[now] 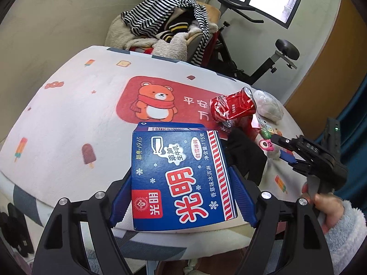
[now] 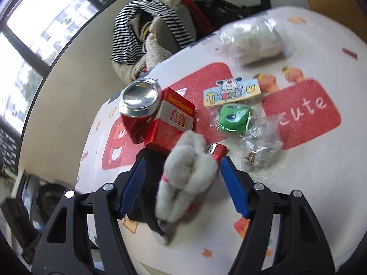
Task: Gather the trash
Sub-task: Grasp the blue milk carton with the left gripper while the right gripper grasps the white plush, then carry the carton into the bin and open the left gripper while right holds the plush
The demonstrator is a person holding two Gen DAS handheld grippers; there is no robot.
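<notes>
My left gripper [image 1: 182,194] is shut on a blue ice-cream carton [image 1: 181,178], its pads pressed on both sides, above the near edge of the table. Beyond the carton lies a crushed red can [image 1: 231,108]. A hand in a fluffy sleeve holds my right gripper [image 1: 284,150] at the right. In the right wrist view the right gripper [image 2: 182,183] sits around a white fluffy thing [image 2: 188,171] with a black part. Its left pad is against the black side and its right fingertip touches the fur. Just past it are a red box [image 2: 176,123], the can's silver base [image 2: 140,100] and a red lighter [image 2: 218,151].
A patterned cloth [image 1: 68,114] covers the table. On it lie a green toy in a bag [image 2: 231,119], a THANK card [image 2: 231,91], a clear bag of screws [image 2: 259,144] and a white bag [image 2: 254,43]. A chair piled with clothes [image 1: 169,23] and an exercise bike [image 1: 270,61] stand behind.
</notes>
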